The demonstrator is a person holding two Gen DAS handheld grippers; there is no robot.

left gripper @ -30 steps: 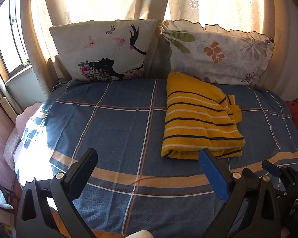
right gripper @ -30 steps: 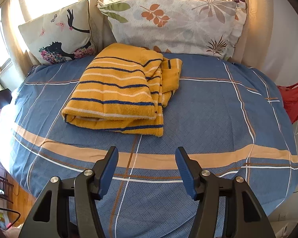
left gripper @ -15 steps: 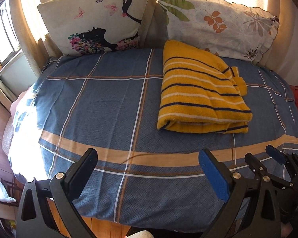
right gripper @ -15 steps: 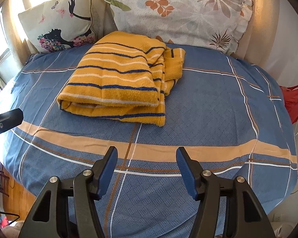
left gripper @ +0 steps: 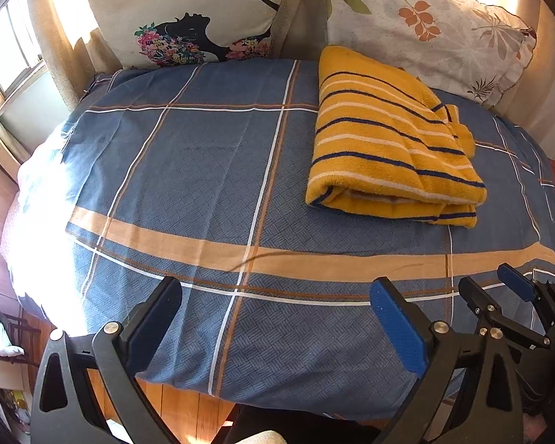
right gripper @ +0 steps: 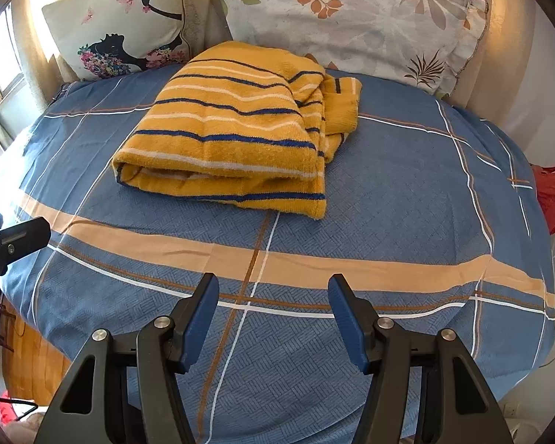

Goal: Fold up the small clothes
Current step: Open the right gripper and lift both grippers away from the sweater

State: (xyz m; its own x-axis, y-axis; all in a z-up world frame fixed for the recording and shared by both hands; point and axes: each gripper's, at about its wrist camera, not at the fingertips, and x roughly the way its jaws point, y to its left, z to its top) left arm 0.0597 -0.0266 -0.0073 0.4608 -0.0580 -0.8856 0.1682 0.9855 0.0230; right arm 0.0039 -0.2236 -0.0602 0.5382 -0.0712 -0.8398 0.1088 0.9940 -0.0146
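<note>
folded sweater [right gripper: 236, 137], 2 grippers [right gripper: 273, 292] apart, seemingly empty

A home bedroom: checked bedsheet [right gripper: 388, 192], pillows [right gripper: 351, 14], curtained window [left gripper: 11, 59].

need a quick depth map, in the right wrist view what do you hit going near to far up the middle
right gripper with open jaws → orange band of the blue bedsheet → folded yellow striped garment → leaf-print pillow

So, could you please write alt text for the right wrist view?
A folded yellow striped garment lies on a blue checked bedspread, in front of two pillows. The open right gripper hovers empty over the bed's near edge, and the left gripper pokes in at the left.
</note>
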